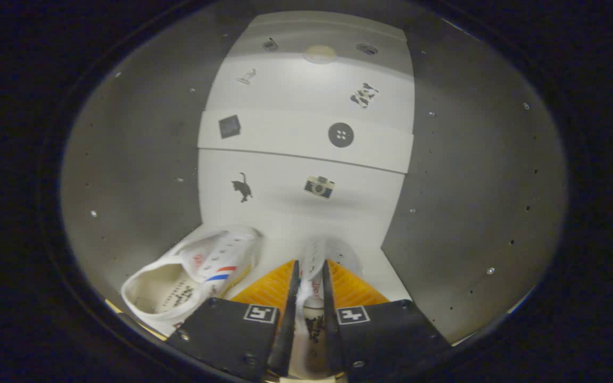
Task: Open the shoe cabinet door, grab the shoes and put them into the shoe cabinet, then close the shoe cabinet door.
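the gripper (311, 279) is inside the shoe cabinet (141, 159), pointing at its white back panel (306, 154). the fingers are drawn close together and clamped on a white shoe (313, 266): both press on its sides, and the shoe's toe extends just ahead of the fingertips while its opening lies between the fingers. a second white shoe (195, 279), with a red and blue stripe on its side, lies to the left of the fingers on the cabinet floor (386, 274), just beside the left side wall and apart from the held shoe. beyond the fingers, the back panel carries small stickers, among them a cat (242, 187), a camera (319, 186) and a button (340, 134). grey side walls with rows of holes stand to either side.
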`<state>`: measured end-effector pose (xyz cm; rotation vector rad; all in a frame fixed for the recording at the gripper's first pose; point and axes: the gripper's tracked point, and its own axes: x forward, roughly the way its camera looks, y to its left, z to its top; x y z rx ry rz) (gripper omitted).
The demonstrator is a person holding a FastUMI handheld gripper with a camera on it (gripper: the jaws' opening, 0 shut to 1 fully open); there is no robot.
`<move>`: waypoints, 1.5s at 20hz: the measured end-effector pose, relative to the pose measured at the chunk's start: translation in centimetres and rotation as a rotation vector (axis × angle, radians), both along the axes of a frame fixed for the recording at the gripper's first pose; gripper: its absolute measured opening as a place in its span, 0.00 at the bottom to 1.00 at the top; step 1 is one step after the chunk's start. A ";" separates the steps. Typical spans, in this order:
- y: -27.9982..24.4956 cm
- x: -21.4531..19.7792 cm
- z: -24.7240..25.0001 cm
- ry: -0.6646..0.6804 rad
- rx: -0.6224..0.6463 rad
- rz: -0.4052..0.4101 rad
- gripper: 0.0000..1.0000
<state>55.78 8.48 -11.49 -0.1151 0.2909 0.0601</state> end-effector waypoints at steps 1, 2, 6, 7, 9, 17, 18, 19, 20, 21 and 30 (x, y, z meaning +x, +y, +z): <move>-0.4 -0.6 0.5 -0.011 -0.004 -0.025 0.33; -0.6 -1.4 0.8 -0.019 -0.005 -0.035 0.41; -0.4 -6.1 2.8 -0.055 0.031 -0.017 0.71; 0.0 -7.7 3.4 -0.074 0.049 -0.006 0.78; 0.7 -11.2 4.1 -0.108 0.080 0.021 0.91; 3.3 -27.2 6.0 -0.140 0.099 0.113 1.00; 3.2 -29.6 6.1 -0.142 0.095 0.115 1.00; 2.9 -31.9 6.4 -0.142 0.095 0.117 1.00; 2.7 -34.2 6.7 -0.142 0.106 0.124 1.00; 2.4 -36.6 6.8 -0.141 0.099 0.136 1.00; -5.5 -50.3 10.7 -0.273 0.094 0.169 1.00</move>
